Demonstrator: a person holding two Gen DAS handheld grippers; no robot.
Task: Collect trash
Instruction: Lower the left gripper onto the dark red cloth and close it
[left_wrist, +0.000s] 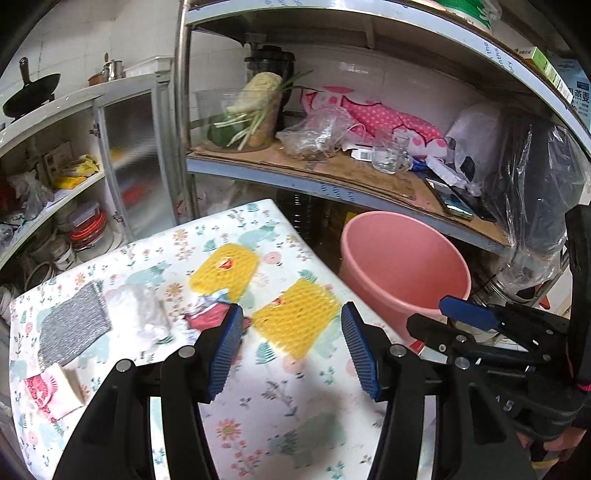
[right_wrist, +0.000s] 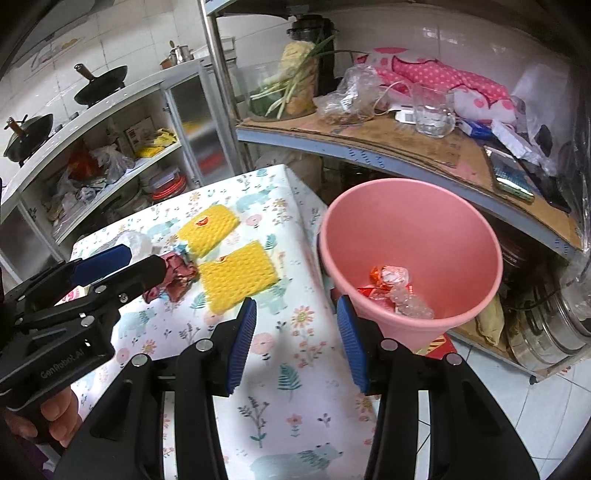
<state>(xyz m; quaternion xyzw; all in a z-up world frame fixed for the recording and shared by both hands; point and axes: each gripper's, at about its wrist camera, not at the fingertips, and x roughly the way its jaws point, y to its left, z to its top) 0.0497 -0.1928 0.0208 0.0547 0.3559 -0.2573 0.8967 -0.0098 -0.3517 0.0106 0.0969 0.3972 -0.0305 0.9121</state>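
Two yellow foam nets (left_wrist: 225, 269) (left_wrist: 295, 317) lie on the floral tablecloth (left_wrist: 280, 398). A crumpled red wrapper (left_wrist: 207, 317), white plastic (left_wrist: 140, 310), a grey cloth (left_wrist: 74, 325) and a pink packet (left_wrist: 48, 391) lie to their left. My left gripper (left_wrist: 291, 350) hovers open just short of the nearer net, holding nothing. A pink bucket (right_wrist: 410, 236) stands off the table's right edge with red wrappers and clear plastic (right_wrist: 391, 288) inside. My right gripper (right_wrist: 297, 343) is open and bare over the table edge beside the bucket. The left gripper (right_wrist: 144, 266) shows near the red wrapper (right_wrist: 177, 277).
Behind the bucket is a metal shelf (left_wrist: 295, 184) with cardboard, a glass jug (right_wrist: 432, 110), plastic bags and a pink dotted cloth. An open cupboard (left_wrist: 66, 192) with boxes and containers stands at the left, with woks (right_wrist: 99, 88) on top. Steel pots (right_wrist: 554, 332) sit under the shelf.
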